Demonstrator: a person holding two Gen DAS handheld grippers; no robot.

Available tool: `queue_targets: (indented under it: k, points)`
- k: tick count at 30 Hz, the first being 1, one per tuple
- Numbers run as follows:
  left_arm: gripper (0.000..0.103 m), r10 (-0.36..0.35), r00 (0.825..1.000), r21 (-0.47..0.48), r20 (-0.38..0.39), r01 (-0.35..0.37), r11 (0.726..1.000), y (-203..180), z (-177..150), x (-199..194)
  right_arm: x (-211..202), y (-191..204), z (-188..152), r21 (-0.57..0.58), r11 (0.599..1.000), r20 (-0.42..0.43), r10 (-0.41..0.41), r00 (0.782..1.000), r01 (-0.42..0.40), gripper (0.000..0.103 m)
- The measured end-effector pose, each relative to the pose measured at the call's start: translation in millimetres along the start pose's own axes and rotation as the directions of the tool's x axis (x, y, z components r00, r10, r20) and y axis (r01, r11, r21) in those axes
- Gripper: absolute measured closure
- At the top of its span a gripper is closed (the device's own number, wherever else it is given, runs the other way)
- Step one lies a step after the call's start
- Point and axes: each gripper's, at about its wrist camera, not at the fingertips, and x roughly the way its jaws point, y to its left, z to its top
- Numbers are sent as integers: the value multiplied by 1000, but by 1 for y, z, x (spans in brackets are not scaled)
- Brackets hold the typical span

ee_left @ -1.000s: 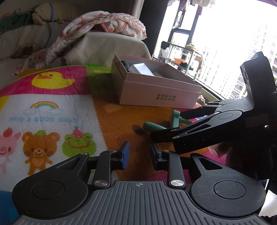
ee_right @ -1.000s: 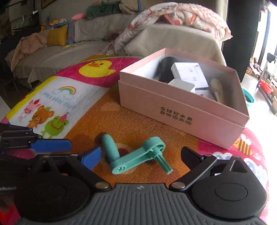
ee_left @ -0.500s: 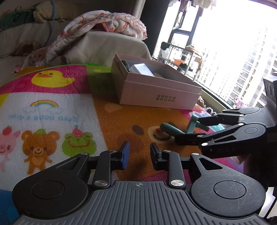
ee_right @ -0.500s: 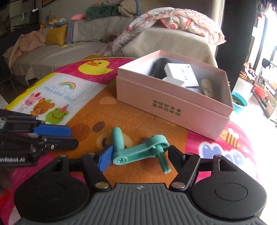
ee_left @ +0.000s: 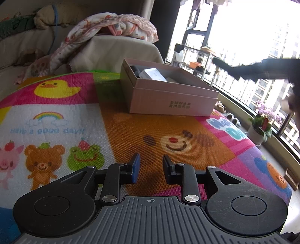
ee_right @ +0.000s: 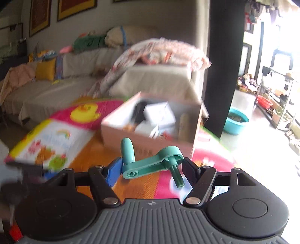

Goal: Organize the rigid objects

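The right gripper (ee_right: 151, 167) clamps the teal crank (ee_right: 150, 165) by its ends, short of the far box (ee_right: 150, 127); tilting could slip it. The left gripper (ee_left: 149, 167) is empty, narrowly open.

It was a home living room: a covered sofa (ee_right: 61, 75) with cushions, a cartoon play mat (ee_left: 56, 120), framed pictures (ee_right: 75, 7) and a balcony window (ee_left: 253, 47) facing apartment blocks.
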Motion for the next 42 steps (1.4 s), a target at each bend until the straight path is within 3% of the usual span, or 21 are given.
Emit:
queue_targets:
  k: [3,5,6,8,11,14,17,20,23,27,31,35,38,42]
  points:
    - [73,9,1000,12,-1,-9,1000,-2,0,0,8,-8,46,36,999,107,-35,994,31,33]
    - [73,19,1000,20,-5,-19,1000,-3,1,0,23,-14,71,64,998,174,-28,984,17,20]
    - [73,28,1000,37,-10,-28,999,-5,2,0,34,-15,82,76,997,175,-39,984,26,5]
    - [73,65,998,89,-16,-63,994,-6,5,1,53,-16,90,109,992,138,-84,987,69,4]
    - [70,149,989,143,-17,-145,979,-1,11,6,65,-14,72,124,991,66,-55,996,46,4]
    - [64,201,979,158,-23,-195,968,10,21,14,66,-5,34,81,993,11,-84,996,83,4]
    - [65,188,982,146,-30,-182,972,11,25,22,70,5,-4,36,991,-66,-126,990,129,4]
    - [65,150,988,117,-40,-145,983,7,28,28,84,5,-30,81,988,-169,-118,978,134,4]
    - [65,159,987,128,-30,-154,980,1,27,30,101,4,-45,143,979,-247,-103,963,142,1]
    - [65,146,989,149,-14,-142,979,-5,24,30,106,16,-49,112,974,-208,-169,964,195,0]
    - [64,119,993,144,-6,-116,983,-6,23,33,109,11,-49,158,968,-208,-159,965,193,0]
    - [64,105,994,24,6,-105,994,3,27,38,109,14,-52,179,959,-181,-187,966,219,0]
    - [68,134,991,-32,16,-133,991,5,32,44,109,19,-53,189,949,-171,-222,960,254,0]
    - [67,189,982,0,13,-189,982,-4,37,52,106,26,-56,176,948,-157,-240,958,267,0]
